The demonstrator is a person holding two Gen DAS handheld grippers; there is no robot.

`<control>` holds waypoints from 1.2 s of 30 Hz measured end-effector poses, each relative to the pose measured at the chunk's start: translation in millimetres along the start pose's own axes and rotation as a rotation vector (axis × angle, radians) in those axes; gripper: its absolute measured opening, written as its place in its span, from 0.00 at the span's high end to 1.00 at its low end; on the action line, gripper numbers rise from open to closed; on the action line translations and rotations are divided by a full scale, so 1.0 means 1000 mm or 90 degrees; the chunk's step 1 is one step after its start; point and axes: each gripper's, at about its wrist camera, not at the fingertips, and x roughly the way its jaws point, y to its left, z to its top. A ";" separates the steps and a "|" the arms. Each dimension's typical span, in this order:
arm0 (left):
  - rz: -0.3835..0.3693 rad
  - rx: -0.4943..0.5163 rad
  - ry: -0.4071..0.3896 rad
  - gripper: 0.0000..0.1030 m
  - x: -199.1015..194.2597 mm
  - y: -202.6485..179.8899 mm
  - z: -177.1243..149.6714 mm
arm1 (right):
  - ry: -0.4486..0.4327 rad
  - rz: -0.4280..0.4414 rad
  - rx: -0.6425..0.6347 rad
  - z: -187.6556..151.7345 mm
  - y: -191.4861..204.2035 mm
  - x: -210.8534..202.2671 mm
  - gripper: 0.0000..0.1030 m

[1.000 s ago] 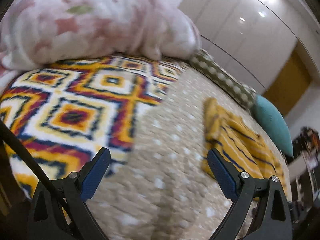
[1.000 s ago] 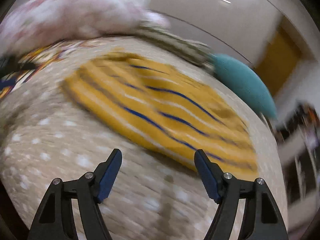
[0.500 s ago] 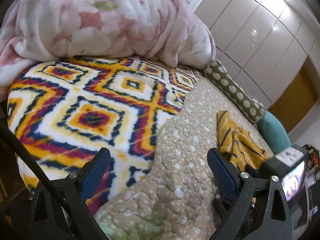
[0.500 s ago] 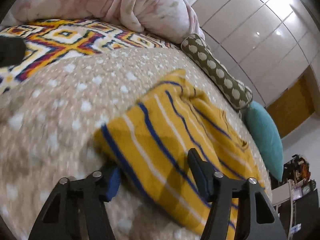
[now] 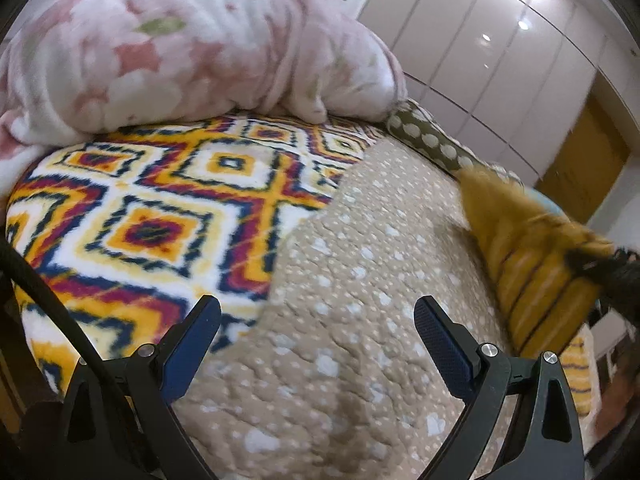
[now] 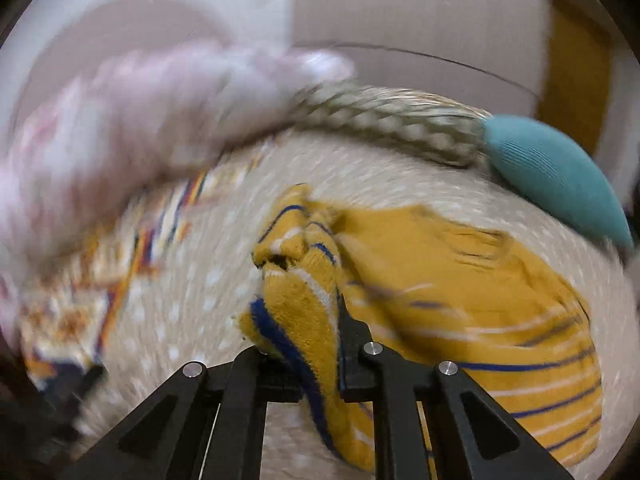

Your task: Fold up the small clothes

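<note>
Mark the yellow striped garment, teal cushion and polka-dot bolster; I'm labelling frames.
yellow striped garment (image 6: 500, 312), right wrist view, flat body.
teal cushion (image 6: 552, 176), right wrist view, middle.
polka-dot bolster (image 5: 428, 142), left wrist view, near end.

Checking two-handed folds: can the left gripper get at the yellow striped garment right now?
Probably yes. The left gripper is open over bare quilt, nothing between it and the yellow striped garment, which the right gripper clamps and lifts.

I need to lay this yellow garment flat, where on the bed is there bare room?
Bare beige quilt lies between the patterned blanket and the yellow striped garment, ahead of the open left gripper. It is crowded toward the pink comforter and the pillows.
</note>
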 end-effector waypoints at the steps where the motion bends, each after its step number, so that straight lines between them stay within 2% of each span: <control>1: -0.003 0.012 0.002 0.06 -0.001 -0.006 -0.002 | -0.009 0.004 0.032 0.004 -0.017 -0.008 0.89; 4: -0.037 0.046 0.018 0.06 -0.007 -0.028 -0.006 | -0.046 -0.009 0.161 0.001 -0.104 -0.040 0.89; 8: -0.104 0.099 0.038 0.06 -0.020 -0.067 -0.008 | -0.066 -0.051 0.283 -0.036 -0.192 -0.071 0.89; 11: -0.155 0.161 0.057 0.06 -0.027 -0.108 -0.010 | -0.036 -0.068 0.363 -0.081 -0.242 -0.074 0.89; 13: -0.185 0.200 0.081 0.06 -0.028 -0.137 -0.012 | -0.010 -0.039 0.420 -0.112 -0.267 -0.063 0.89; 16: -0.249 0.247 0.143 0.06 -0.014 -0.186 -0.019 | -0.011 0.015 0.468 -0.132 -0.280 -0.053 0.89; 19: -0.293 0.264 0.190 0.06 0.003 -0.225 -0.026 | -0.017 0.038 0.477 -0.134 -0.282 -0.046 0.89; 22: -0.307 0.287 0.228 0.06 0.026 -0.266 -0.036 | -0.020 0.050 0.470 -0.138 -0.286 -0.048 0.89; 23: -0.309 0.291 0.243 0.13 0.033 -0.276 -0.039 | -0.021 0.058 0.470 -0.140 -0.288 -0.047 0.89; 24: -0.305 0.297 0.261 0.33 0.041 -0.286 -0.044 | -0.021 0.065 0.472 -0.142 -0.289 -0.047 0.89; 25: -0.293 0.310 0.288 0.41 0.049 -0.297 -0.054 | -0.023 0.072 0.478 -0.149 -0.293 -0.051 0.89; 26: -0.282 0.320 0.305 0.45 0.054 -0.304 -0.062 | -0.025 0.084 0.488 -0.155 -0.297 -0.054 0.89; 27: -0.262 0.338 0.315 0.45 0.059 -0.311 -0.074 | -0.026 0.090 0.494 -0.156 -0.300 -0.055 0.89; 31: -0.220 0.445 0.267 0.45 0.044 -0.329 -0.090 | -0.024 0.104 0.509 -0.164 -0.311 -0.051 0.89; 34: -0.238 0.472 0.235 0.45 0.022 -0.327 -0.077 | -0.019 0.114 0.499 -0.163 -0.314 -0.057 0.84; 35: -0.245 0.469 0.224 0.40 0.017 -0.324 -0.071 | -0.023 0.120 0.490 -0.163 -0.314 -0.067 0.78; 36: -0.250 0.463 0.211 0.30 0.014 -0.321 -0.064 | -0.031 0.127 0.487 -0.161 -0.315 -0.074 0.77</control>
